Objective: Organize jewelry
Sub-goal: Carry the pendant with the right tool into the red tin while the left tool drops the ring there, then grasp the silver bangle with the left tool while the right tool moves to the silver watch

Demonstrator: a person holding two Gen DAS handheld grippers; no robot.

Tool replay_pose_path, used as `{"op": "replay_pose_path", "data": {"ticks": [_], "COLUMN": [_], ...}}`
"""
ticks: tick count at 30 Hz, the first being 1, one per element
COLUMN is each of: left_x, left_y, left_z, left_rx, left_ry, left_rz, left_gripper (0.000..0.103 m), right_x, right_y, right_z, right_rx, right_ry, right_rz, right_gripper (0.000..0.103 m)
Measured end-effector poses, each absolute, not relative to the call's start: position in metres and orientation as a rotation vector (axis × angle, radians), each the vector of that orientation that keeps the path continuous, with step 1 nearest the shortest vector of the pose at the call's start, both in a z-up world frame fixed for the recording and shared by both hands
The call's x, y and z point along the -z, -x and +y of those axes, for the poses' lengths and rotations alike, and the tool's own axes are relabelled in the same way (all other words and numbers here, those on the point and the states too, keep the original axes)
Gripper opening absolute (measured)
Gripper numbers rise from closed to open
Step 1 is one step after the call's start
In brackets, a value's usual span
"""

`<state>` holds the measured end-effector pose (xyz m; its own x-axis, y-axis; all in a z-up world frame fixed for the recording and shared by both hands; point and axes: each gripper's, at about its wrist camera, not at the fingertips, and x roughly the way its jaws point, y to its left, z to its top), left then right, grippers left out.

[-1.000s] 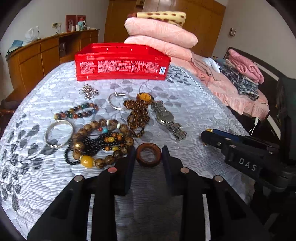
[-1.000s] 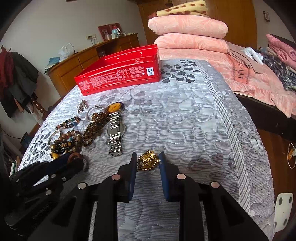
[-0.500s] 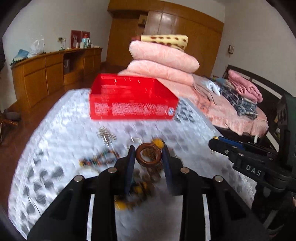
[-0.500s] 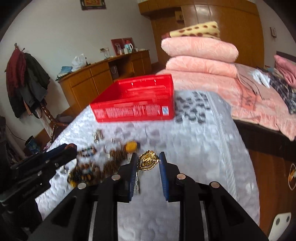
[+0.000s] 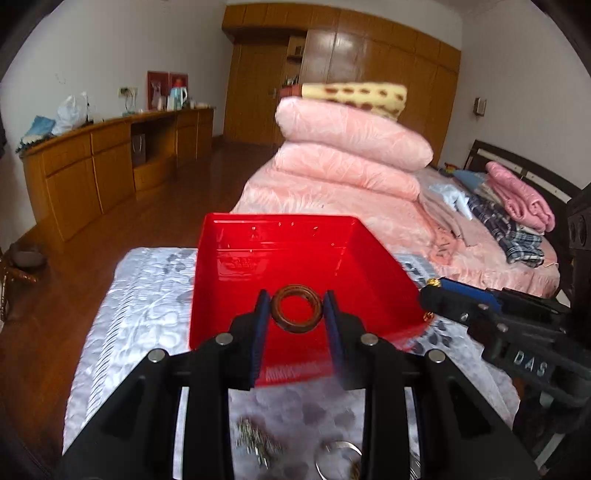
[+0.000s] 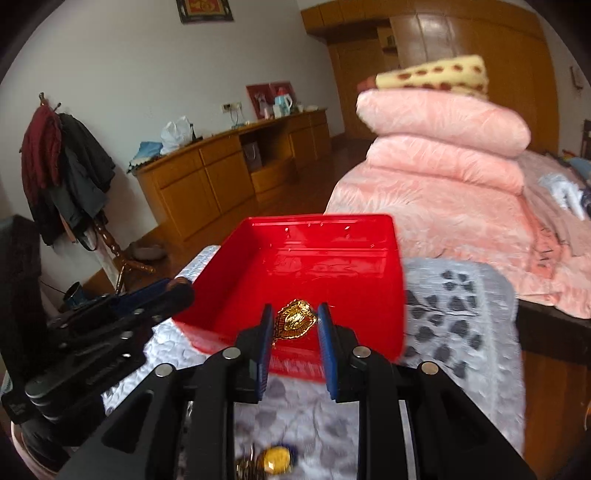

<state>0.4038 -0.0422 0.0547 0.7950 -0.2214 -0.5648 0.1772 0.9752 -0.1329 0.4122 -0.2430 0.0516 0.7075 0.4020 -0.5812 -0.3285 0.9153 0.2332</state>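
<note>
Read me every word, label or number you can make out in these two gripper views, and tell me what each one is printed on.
"DAS": raised letters on the black body of the right gripper, seen in the left wrist view.
White print on the near outer wall of the red plastic tray: blurred, unreadable.
Moulded marks on the tray's inner far wall: too faint to read.
Framed gold-on-red wall picture: characters too small to read.
Nothing else legible.

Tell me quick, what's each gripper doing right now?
Left gripper: closed on the wooden ring.
Right gripper: closed on the gold pendant.
</note>
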Motion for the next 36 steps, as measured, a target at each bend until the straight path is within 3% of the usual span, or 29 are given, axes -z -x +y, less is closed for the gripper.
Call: {"op": "replay_pose_path", "data": {"ticks": [5,7,9,16,23,36], "left_x": [-0.033,-0.027,-0.027,-0.056,-0.076,-0.014], "left_y": [-0.43,-0.433,-0.432,-0.395,-0.322,-0.26], "left_z": [-0.046,-0.047,-0.044,-0.02,0.008,0.026], "left_rx": [0.215,0.223,0.227,0.21,0.112,0.079], "left_ry": [0.044,0.045,0.046,0.055,0.002,0.023], "left_rz": [0.669,0.685,0.682,0.599,0.501,0.702], "left_gripper": [0.029,0.031,0.049,0.054,0.071,0.072], "right_x": [-0.027,-0.021,-0.021,-0.039,-0.047,0.006], "right_y": [-0.443,-0.446,-0.444,-0.413,-0.339,-0.282], "right_z": [-0.235,-0.236,-0.24,-0.258,-0.273,-0.276], "right_rx": [-0.413,-0.405,-0.401,-0.399,-0.348,-0.321], "right_ry": [-0.129,-0.13,-0.141,-0.176,-0.181,-0.235], "right_rz": [0.737,0.752,0.742,0.671,0.578,0.719], "right_gripper": [0.025,0.033,0.033,0.035,0.044,0.044]}}
